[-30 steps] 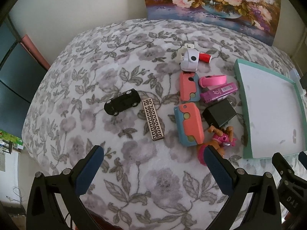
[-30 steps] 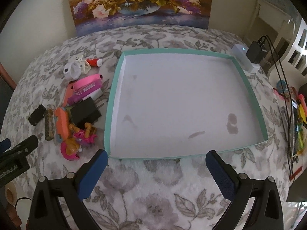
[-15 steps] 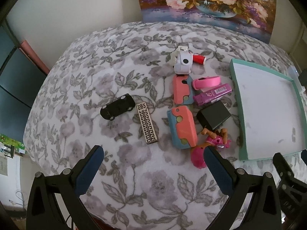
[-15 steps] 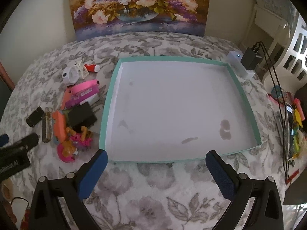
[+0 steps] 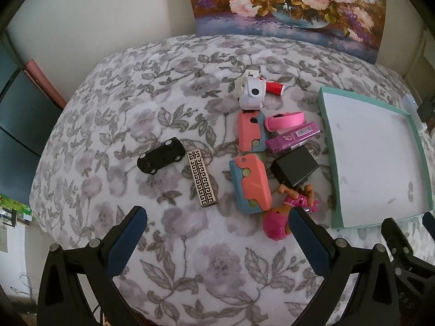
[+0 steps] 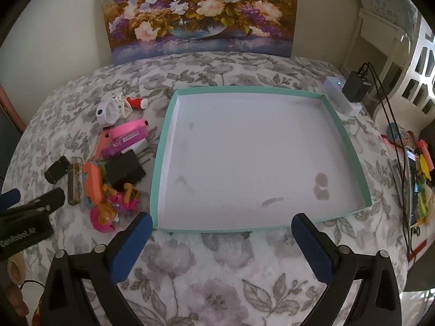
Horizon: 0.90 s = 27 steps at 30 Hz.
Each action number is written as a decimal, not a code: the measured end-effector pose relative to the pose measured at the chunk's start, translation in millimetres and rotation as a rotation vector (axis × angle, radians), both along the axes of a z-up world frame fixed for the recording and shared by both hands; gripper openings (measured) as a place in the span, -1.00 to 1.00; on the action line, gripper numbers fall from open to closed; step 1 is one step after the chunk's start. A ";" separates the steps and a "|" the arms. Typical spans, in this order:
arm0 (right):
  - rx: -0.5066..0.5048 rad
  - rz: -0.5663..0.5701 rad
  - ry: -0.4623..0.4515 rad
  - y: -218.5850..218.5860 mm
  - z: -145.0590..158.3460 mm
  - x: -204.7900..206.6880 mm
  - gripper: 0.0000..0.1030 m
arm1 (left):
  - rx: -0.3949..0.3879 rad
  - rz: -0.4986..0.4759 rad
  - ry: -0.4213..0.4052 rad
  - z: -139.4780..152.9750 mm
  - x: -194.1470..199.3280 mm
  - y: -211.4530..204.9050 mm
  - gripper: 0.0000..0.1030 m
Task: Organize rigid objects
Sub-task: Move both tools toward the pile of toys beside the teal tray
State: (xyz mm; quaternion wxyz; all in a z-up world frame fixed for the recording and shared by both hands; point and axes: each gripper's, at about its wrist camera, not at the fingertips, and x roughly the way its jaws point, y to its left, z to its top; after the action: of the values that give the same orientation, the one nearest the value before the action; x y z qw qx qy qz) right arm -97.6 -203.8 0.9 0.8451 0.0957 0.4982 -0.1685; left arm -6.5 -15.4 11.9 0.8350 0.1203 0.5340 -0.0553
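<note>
Both grippers hover above the near edge of a bed (image 5: 114,103) covered in a grey floral blanket, and neither holds anything. The left gripper (image 5: 217,233) has its jaws spread wide, blue pads apart, over the blanket just short of the toys. The right gripper (image 6: 221,240) is likewise spread wide, its tips just short of the near rim of the tray (image 6: 160,160).

The tray, teal-walled with a white floor, lies flat on the right half of the bed with nothing in it. All the toys sit in a cluster just beside its left wall. Farthest left is a black car (image 5: 161,155), with a patterned bar (image 5: 202,182) just beside it. Two coral-and-blue cases lie end to end: the far case (image 5: 249,131) and the near case (image 5: 251,186). A black charger (image 5: 295,169) sits between the near case and the tray. A pink doll (image 5: 282,218) lies nearest the bed's front edge, partly behind the left gripper's right pad. A purple box (image 5: 292,137) and a pink band (image 5: 284,121) lie beyond the charger. Farthest back are a white camera (image 5: 251,92) and, touching it, a red cylinder (image 5: 274,88).

A flower painting (image 6: 201,11) leans against the wall at the bed's far edge.
</note>
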 end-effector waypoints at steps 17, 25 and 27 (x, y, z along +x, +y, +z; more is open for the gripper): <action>-0.043 -0.052 0.026 1.9 -2.5 -6.6 1.00 | -0.030 -0.038 -0.051 11.6 -7.5 2.6 1.00; -0.054 -0.059 -0.013 0.8 5.1 -7.2 1.00 | -0.066 -0.021 -0.048 12.8 -5.6 12.6 1.00; -0.040 -0.067 -0.033 -0.4 9.5 -5.7 1.00 | -0.060 -0.008 -0.056 14.9 -3.2 16.6 1.00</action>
State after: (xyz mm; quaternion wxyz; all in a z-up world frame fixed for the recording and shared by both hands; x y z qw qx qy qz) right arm -103.3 -204.2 10.4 0.8488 0.0983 0.4774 -0.2049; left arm -9.7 1.2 26.7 0.8527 0.0989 0.5080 -0.0710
